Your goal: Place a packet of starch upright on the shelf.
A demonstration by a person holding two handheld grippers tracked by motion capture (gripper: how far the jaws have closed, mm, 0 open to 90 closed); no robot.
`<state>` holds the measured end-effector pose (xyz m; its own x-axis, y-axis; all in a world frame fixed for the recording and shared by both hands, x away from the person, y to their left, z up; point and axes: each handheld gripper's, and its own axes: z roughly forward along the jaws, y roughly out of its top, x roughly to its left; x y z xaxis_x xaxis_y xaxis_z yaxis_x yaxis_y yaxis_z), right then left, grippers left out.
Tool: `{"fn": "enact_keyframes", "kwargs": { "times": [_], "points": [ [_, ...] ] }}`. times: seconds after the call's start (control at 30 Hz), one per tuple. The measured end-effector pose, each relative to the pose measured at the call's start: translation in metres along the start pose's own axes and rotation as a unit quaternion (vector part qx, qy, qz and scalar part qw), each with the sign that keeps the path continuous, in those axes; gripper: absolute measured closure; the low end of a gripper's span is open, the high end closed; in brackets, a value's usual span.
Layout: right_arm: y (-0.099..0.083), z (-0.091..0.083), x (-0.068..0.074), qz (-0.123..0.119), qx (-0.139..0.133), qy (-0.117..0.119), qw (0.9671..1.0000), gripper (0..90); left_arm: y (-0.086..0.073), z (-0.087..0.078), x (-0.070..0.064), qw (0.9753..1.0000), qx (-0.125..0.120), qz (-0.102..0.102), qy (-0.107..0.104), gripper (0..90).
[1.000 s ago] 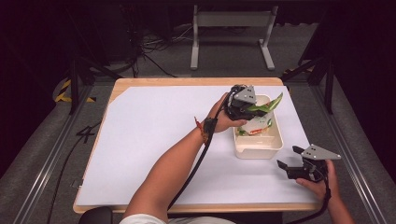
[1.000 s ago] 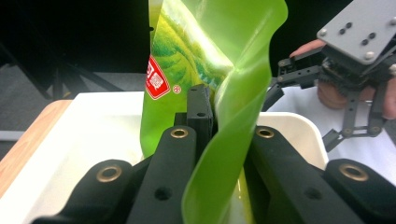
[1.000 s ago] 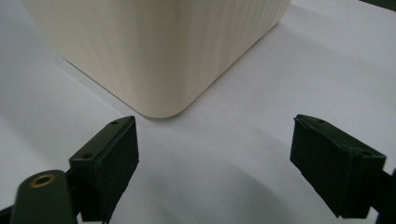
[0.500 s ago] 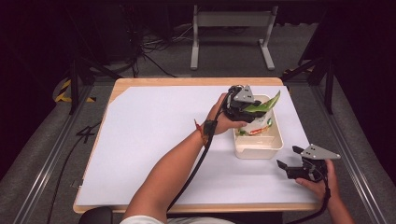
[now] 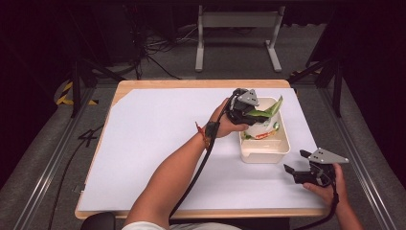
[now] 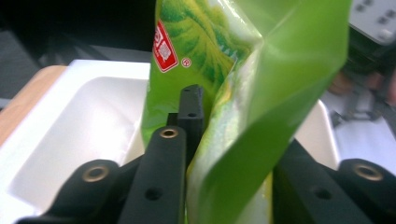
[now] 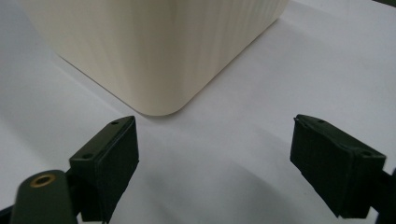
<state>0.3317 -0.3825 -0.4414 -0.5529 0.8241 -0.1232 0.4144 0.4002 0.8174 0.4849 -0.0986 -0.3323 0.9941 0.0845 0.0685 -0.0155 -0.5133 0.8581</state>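
Shiny green plastic makes up the snack bag (image 6: 261, 93), and it is crinkly and folded, with a small red label near the top. The left gripper (image 5: 245, 111) pinches this bag tight between its two black jaws. In the left gripper view the bag bulges out between the jaws and stands tall over the bin.

The bin (image 5: 280, 143) is a cream plastic box with smooth walls and round corners. It sits on the right part of the table. The bag is held up over the far end of the bin, and one green corner pokes out past the rim. Down inside the bin lies another packet (image 5: 262, 134) with white, red and green on it. It is too small to tell what it is.

The right gripper (image 5: 299, 167) rests near the front right corner of the bin, on the white sheet (image 5: 158, 143). Its jaws are spread wide apart and hold nothing. Their flat black pads (image 7: 116, 158) look a bit rough. In the right gripper view, a rounded corner of the bin is just beyond them.

The white sheet is smooth and flat. It covers most of the wooden table (image 5: 143, 85).
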Motion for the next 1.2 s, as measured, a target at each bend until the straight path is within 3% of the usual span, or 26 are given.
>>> {"fn": "enact_keyframes", "kwargs": {
  "times": [0.1, 0.23, 0.3, 0.43, 0.63, 0.73, 0.87, 0.97, 1.17, 1.2],
  "points": [
    [0.000, 0.000, 0.000, 0.003, -0.001, 0.001, 1.0000, 14.9, 0.001, -0.005, 0.003, 0.9997, -0.011, 0.003, -0.020, 86.2],
    [-0.001, -0.001, -0.001, 0.005, -0.003, 0.002, 1.0000, 14.9, 0.001, -0.011, 0.006, 0.9994, -0.021, 0.003, -0.028, 88.0],
    [-0.001, -0.001, -0.001, 0.005, -0.003, 0.003, 1.0000, 15.0, 0.002, -0.017, 0.008, 0.9985, -0.030, 0.009, -0.045, 88.1],
    [0.000, -0.001, -0.001, 0.004, -0.002, 0.003, 1.0000, 15.0, 0.001, -0.015, 0.010, 0.9974, -0.029, 0.005, -0.066, 87.8],
    [0.000, -0.001, -0.001, 0.004, -0.004, 0.001, 1.0000, 15.0, 0.002, -0.004, 0.010, 0.9984, -0.020, 0.010, -0.051, 87.3],
    [0.000, -0.001, -0.001, 0.003, -0.002, 0.000, 1.0000, 15.0, 0.004, 0.003, 0.007, 0.9993, 0.004, 0.021, -0.032, 86.0],
    [0.000, 0.000, 0.000, 0.002, -0.003, 0.000, 1.0000, 15.0, 0.001, 0.006, 0.008, 0.9999, 0.001, 0.009, -0.014, 84.9],
    [0.000, 0.000, 0.000, -0.001, -0.001, 0.000, 1.0000, 15.0, -0.008, 0.009, 0.009, 0.9998, 0.010, -0.003, -0.016, 84.7],
    [0.000, 0.000, 0.000, 0.000, 0.001, -0.001, 1.0000, 15.0, -0.012, 0.012, 0.007, 0.9999, 0.003, -0.009, 0.004, 82.7],
    [0.000, 0.000, 0.001, -0.002, 0.001, -0.001, 1.0000, 15.0, -0.014, 0.012, 0.006, 1.0000, 0.001, -0.009, -0.001, 81.0]
  ]
}}
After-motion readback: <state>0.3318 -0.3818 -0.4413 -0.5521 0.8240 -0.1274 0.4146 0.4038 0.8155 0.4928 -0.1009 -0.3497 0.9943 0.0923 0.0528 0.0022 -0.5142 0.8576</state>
